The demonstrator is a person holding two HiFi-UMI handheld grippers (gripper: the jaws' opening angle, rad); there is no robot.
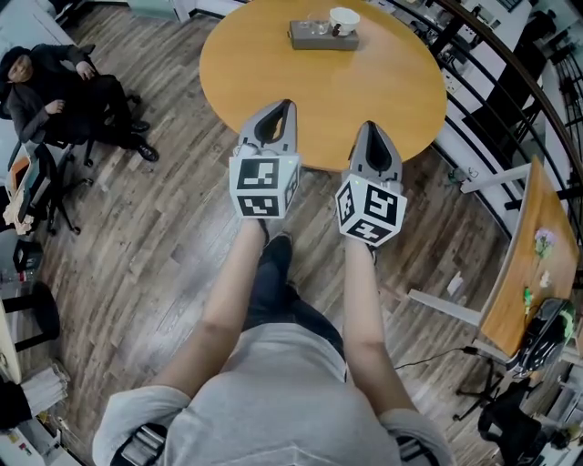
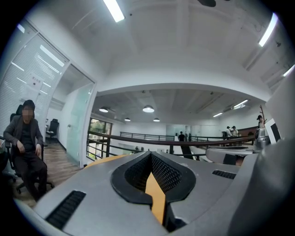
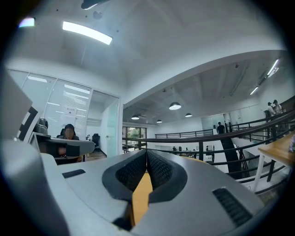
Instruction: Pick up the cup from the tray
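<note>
Clear run to the tray (image 1: 314, 43)
On the tray's near side the tabletop (image 1: 319, 100) lies bare; a railing (image 1: 531, 86) curves past its right.

A round, tan-topped table (image 1: 319, 100) is seen standing on a wood-plank floor (image 1: 155, 237). A grey rectangular tray (image 1: 321, 43) is set directly on the table, near its far edge. A white cup (image 1: 343, 18) and clear glassware (image 1: 315, 25) are carried by the tray, the cup at its right end.

Right claw (image 3: 146, 153): jaws pressed together, nothing between them.
Table (image 3: 139, 193): orange, below the jaws.
Railing (image 3: 198, 138): dark, beyond.
Person (image 3: 69, 132): seated, far left.
</note>
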